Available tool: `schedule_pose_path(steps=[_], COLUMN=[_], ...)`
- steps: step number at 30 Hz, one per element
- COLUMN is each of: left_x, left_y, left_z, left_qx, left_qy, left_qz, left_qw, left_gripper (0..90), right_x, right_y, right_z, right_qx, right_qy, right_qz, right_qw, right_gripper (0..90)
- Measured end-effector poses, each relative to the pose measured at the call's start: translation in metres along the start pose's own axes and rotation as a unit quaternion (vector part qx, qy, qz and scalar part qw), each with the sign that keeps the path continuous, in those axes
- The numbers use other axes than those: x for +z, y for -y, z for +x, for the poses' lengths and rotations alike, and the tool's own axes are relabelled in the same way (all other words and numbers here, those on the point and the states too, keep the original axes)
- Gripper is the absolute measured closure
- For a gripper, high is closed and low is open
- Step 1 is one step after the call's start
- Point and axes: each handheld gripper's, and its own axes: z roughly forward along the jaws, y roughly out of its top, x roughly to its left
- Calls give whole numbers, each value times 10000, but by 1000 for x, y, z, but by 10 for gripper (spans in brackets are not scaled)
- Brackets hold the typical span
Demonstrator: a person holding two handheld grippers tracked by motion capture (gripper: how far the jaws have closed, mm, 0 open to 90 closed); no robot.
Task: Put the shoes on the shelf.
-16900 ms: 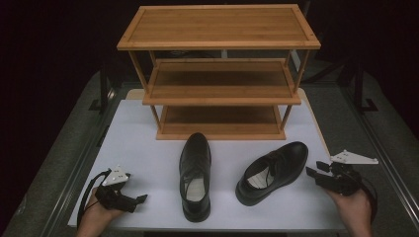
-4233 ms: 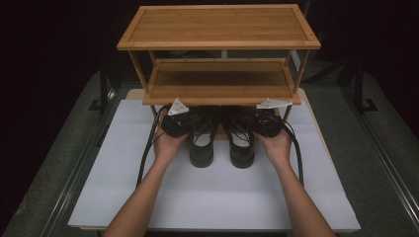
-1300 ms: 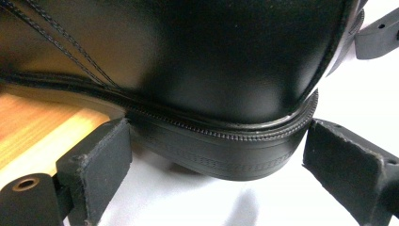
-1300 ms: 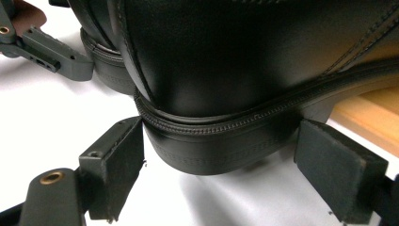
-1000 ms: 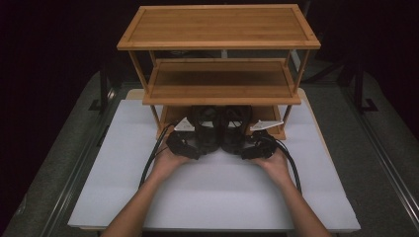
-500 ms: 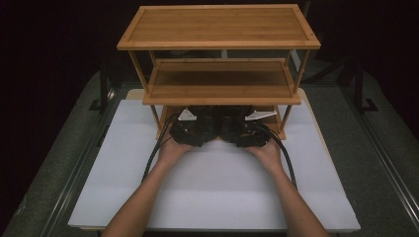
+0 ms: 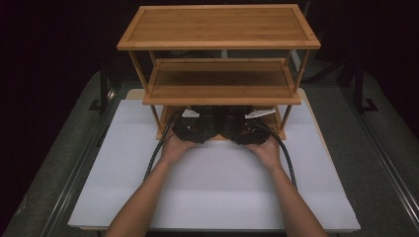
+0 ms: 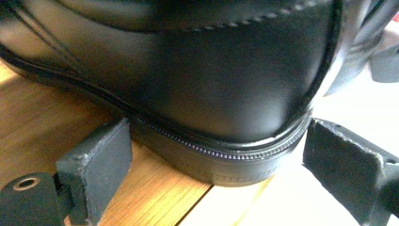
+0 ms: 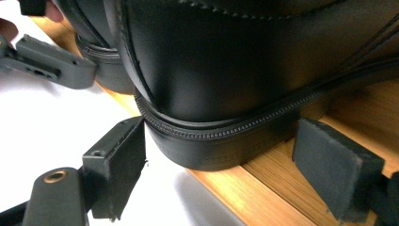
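high view, both shoes' heels (image 7: pixel 221 129) at bottom shelf (image 7: pixel 282 132) front edge, tools open

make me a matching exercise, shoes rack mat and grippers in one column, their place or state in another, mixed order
Column 1:
1. shoes
2. rack
3. mat
4. left gripper and right gripper

Column 2:
a. white, lying flat under the rack
b. open, one jaw at each side of a heel
c. black, side by side on the bottom shelf
d. wooden, three shelves, top one bare

Pairs: 1-c, 2-d, 3-a, 4-b
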Motion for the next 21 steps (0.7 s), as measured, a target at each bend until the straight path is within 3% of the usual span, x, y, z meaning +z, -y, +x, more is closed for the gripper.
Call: schedule_pose_path(steps=[6, 10, 13, 15, 16, 21], left_x=[-1, -7, -16, -19, -22, -40], left_y=[0, 0, 0, 0, 0, 3], left_z=[1, 1, 0, -2, -3, -7], left_qx=[-14, 55, 35, 23, -21, 132], left_qy=[6, 37, 3, 86, 17, 144], left_qz=[30, 27, -17, -33, -31, 48], left_qw=[10000, 10000, 10000, 10000, 10000, 9998], left_gripper=[85, 100, 99, 97, 96, 96], right_x=[0, -6, -12, -18, -20, -36], right_y=[1, 1, 1, 1, 2, 8], right_z=[-1, 2, 4, 6, 6, 11], right_qx=[16, 12, -5, -18, -26, -69], right_qy=[-32, 135, 94, 119, 133, 175], right_qz=[-40, -103, -153, -136, -128, -114], right_qw=[10000, 9999, 9998, 9998, 9998, 9998], right_gripper=[178, 162, 154, 132, 131, 112])
